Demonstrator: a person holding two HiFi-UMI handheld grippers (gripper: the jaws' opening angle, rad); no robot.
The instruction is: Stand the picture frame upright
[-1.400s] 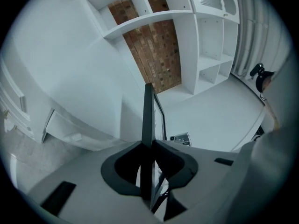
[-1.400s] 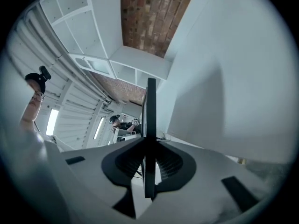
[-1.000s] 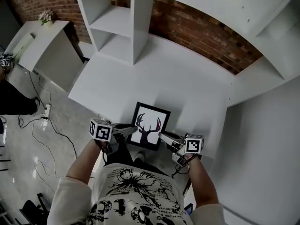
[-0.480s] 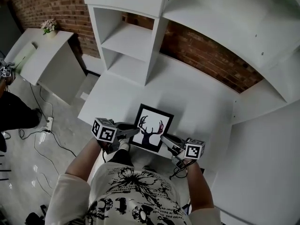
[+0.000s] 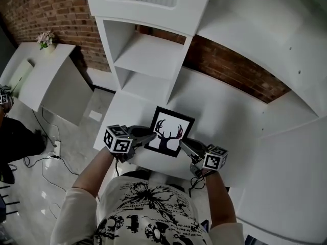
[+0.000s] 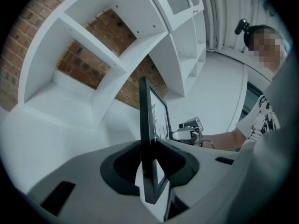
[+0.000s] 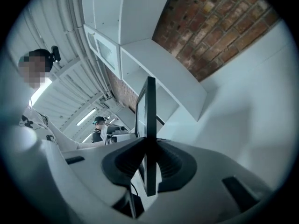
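Carrying the picture frame (image 5: 170, 131) to a standing spot is, as I judge it, the step in hand, and doing it well depends on an even grip at both sides. The frame, black-edged with an antlered deer head printed on white, hangs between the two grippers with its face tipped upward and its top edge farther from the person than its bottom edge. Whether the bottom edge touches anything I cannot tell. The left gripper (image 5: 149, 136) is clamped on the frame's left edge, and its own view shows the thin black edge running straight up between its jaws. The right gripper (image 5: 184, 145) is clamped likewise on the right edge. Both point forward and slightly down, with the frame spanning the gap between their tips. Ahead of and below the grippers lies the white desk top (image 5: 225, 111), with the white shelf unit (image 5: 148, 60) beyond the left gripper and the brick wall (image 5: 230, 68) farther on. The next move calls for lowering both grippers together so the bottom edge lands flat, then bringing the top up until the face stands vertical. Neither side should loosen before the frame bears its own weight, since an uneven release would likely let it twist or topple.
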